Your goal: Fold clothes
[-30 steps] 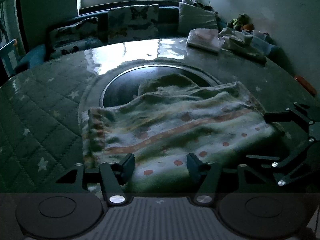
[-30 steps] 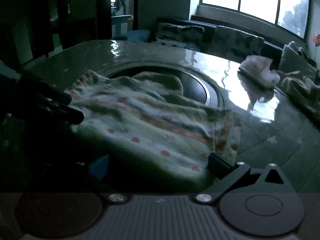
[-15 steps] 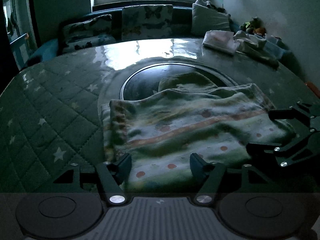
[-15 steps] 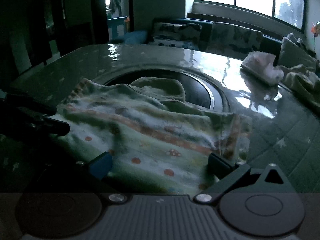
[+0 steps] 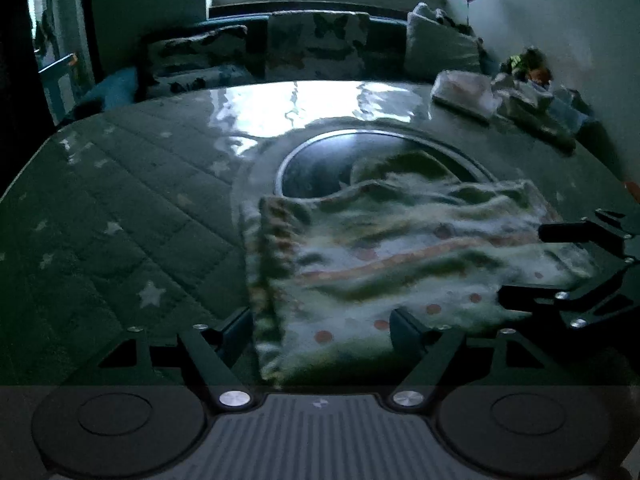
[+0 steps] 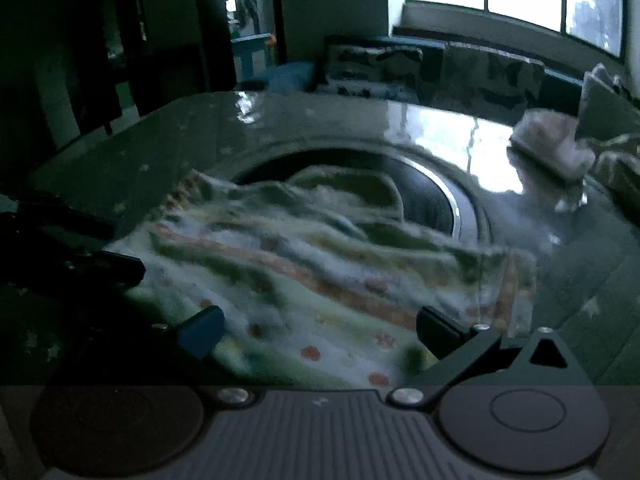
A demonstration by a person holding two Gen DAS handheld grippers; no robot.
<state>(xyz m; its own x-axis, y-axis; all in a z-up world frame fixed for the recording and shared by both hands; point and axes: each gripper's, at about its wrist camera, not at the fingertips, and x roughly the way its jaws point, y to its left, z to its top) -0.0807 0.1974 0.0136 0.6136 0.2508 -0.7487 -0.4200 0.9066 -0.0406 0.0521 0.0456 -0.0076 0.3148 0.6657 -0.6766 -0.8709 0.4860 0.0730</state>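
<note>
A folded patterned garment [image 5: 400,256] with green stripes, an orange band and red dots lies on the table, partly over a dark round inset; it also shows in the right wrist view [image 6: 320,280]. My left gripper [image 5: 320,330] is open, its fingers either side of the garment's near left edge. My right gripper [image 6: 316,330] is open, its fingers either side of the garment's near right part. Each gripper shows at the edge of the other's view, the right gripper [image 5: 560,268] at right and the left gripper [image 6: 80,252] at left.
The quilted star-patterned table cover [image 5: 120,216] spreads to the left. The round inset [image 5: 320,168] is in the table's middle. A pile of other clothes [image 5: 500,96] sits at the far right. A cushioned bench [image 5: 312,48] runs behind the table under the window.
Both grippers have shifted left and drawn back along the garment's near edge. The garment sits further right in the left wrist view. Both stay open.
</note>
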